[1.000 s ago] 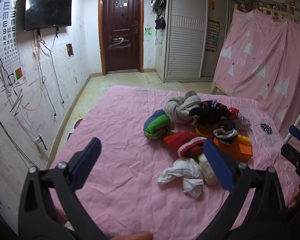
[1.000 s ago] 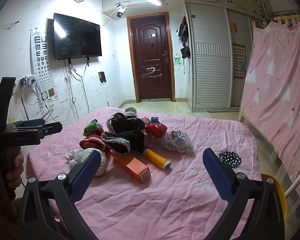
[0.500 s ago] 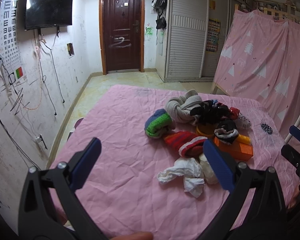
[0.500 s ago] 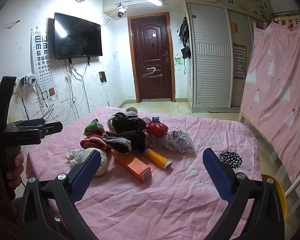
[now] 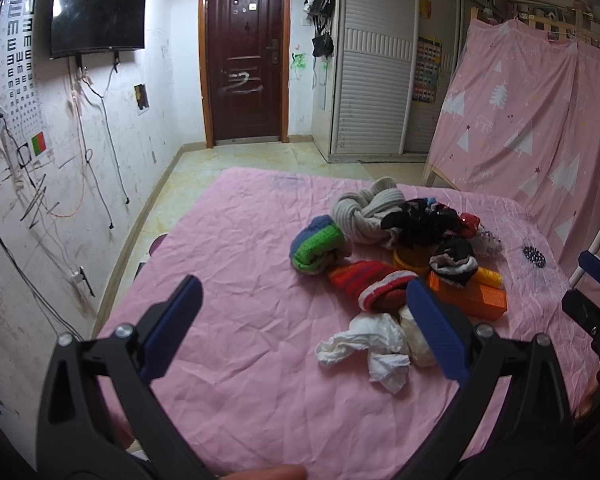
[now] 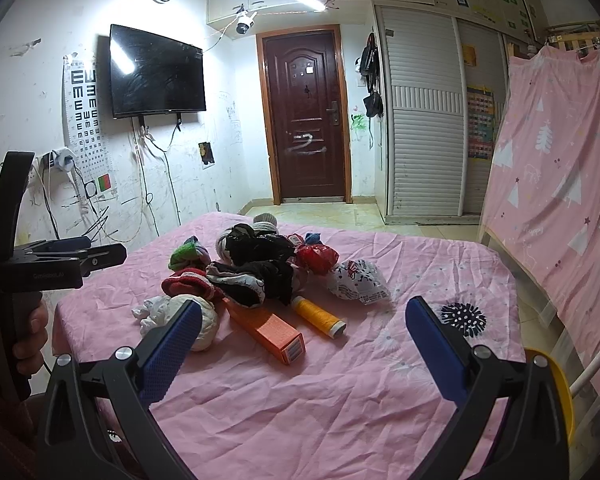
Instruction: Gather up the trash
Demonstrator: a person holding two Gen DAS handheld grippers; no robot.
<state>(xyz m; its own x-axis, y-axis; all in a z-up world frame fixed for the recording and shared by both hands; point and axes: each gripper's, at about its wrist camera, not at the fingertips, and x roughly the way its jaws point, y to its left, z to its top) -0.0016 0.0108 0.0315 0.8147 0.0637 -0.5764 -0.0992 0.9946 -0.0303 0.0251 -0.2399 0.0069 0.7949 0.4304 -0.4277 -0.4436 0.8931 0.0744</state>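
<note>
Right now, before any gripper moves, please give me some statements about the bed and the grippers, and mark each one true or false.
1. The left gripper has its jaws wide open and empty. True.
2. The right gripper is shut on the orange box. False: it is open, and the box lies on the pink sheet.
3. The yellow thread spool lies beside the orange box. True.
4. The crumpled white tissue sits on the floor. False: it is on the sheet.
</note>
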